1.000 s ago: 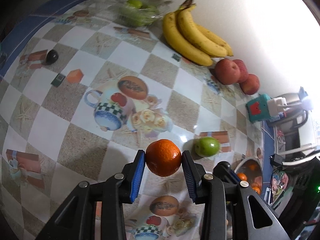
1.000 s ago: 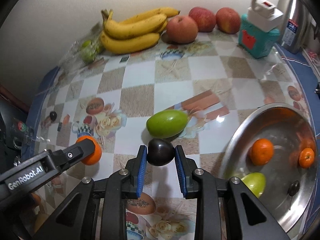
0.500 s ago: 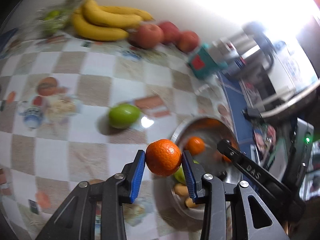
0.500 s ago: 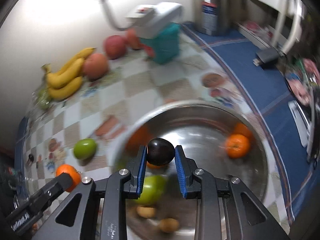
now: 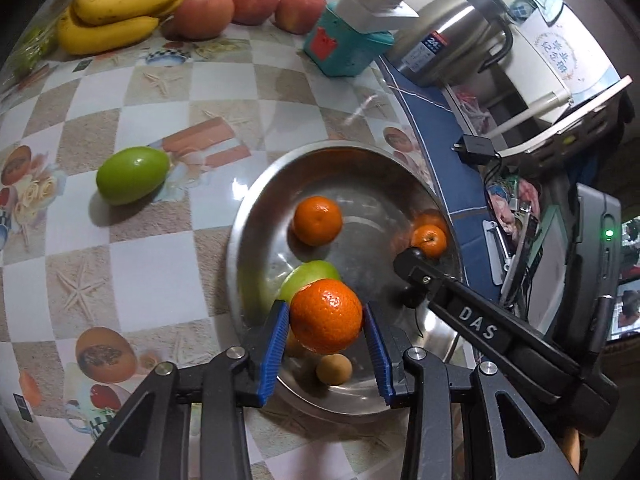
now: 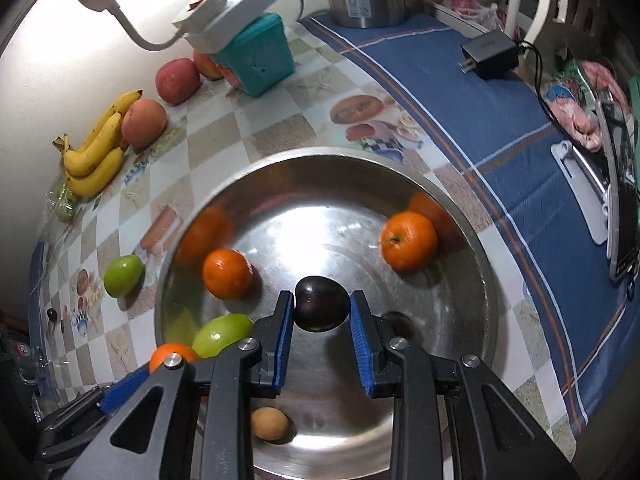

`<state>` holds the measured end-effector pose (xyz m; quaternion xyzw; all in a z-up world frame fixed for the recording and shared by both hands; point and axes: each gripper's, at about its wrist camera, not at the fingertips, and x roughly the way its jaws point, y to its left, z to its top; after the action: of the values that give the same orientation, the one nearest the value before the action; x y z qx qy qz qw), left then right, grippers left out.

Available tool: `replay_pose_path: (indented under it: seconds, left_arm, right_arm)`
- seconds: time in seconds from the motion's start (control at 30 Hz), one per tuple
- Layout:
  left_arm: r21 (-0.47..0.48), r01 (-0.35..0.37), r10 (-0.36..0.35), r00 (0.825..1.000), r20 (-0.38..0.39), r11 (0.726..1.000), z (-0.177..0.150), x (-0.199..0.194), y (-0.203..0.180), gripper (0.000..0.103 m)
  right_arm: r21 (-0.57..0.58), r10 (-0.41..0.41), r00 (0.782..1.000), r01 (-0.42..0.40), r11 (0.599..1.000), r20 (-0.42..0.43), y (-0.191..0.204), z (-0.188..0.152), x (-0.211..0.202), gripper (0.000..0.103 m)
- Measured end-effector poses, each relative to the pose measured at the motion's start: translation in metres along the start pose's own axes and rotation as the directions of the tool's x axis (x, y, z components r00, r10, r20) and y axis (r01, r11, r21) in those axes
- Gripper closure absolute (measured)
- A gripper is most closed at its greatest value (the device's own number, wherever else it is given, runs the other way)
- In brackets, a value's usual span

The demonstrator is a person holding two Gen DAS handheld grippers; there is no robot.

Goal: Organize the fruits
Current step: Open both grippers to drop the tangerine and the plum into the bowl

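Tablecloth [image 5: 152, 248] with a checked, printed pattern covers the whole surface, and a blue striped cloth [image 6: 460, 92] runs along its far side beside a steel kettle [image 5: 444, 48]. Next in size is the round steel bowl [image 6: 472, 280], which sits on the checks near the blue cloth and takes up the middle of both wrist views. Against the wall lie a bunch of bananas [image 5: 120, 8] and three red apples [image 5: 204, 12] in a row, with a teal box [image 5: 348, 48] beside them carrying a white power strip [image 5: 380, 8]. Both grippers hang over the bowl, pointing steeply down. The left gripper [image 5: 326, 322] has its blue pads pressed against either side of an orange mandarin [image 5: 326, 320], held in the air above the bowl's near-left part. The right gripper [image 6: 321, 312] is clamped on a dark plum [image 6: 321, 309], held above the bowl's centre. Inside the bowl rest two more mandarins, one to the left [image 6: 227, 274] and one by the far right wall [image 6: 408, 240], a green fruit [image 6: 222, 334] at the near-left side, and a small tan fruit [image 6: 270, 423] at the near edge. Another green fruit [image 5: 132, 175] lies on the checks, left of the bowl and clear of its rim.
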<state>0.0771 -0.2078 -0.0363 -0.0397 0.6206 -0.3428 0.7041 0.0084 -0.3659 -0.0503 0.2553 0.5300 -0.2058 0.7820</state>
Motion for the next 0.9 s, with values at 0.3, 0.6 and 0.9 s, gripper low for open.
replay_pose_path:
  seconds: [0.3,0.6,0.9]
  left_arm:
    - [0.031,0.023,-0.022,0.999,-0.031,0.999,-0.004,0.005,-0.012,0.062]
    - [0.001,0.047,-0.047,0.998,-0.042,0.999,-0.003,0.004,-0.007,0.054]
    - [-0.006,0.018,-0.018,1.0,-0.004,1.0,0.0,-0.009,-0.001,0.045]
  right_arm:
    - [0.02,0.005,1.0,-0.004,1.0,-0.017,-0.007,-0.002,0.006,0.073]
    - [0.03,0.008,1.0,-0.007,1.0,-0.026,-0.009,-0.003,0.008,0.073]
    - [0.032,0.008,1.0,-0.007,0.999,-0.026,-0.011,-0.003,0.008,0.073]
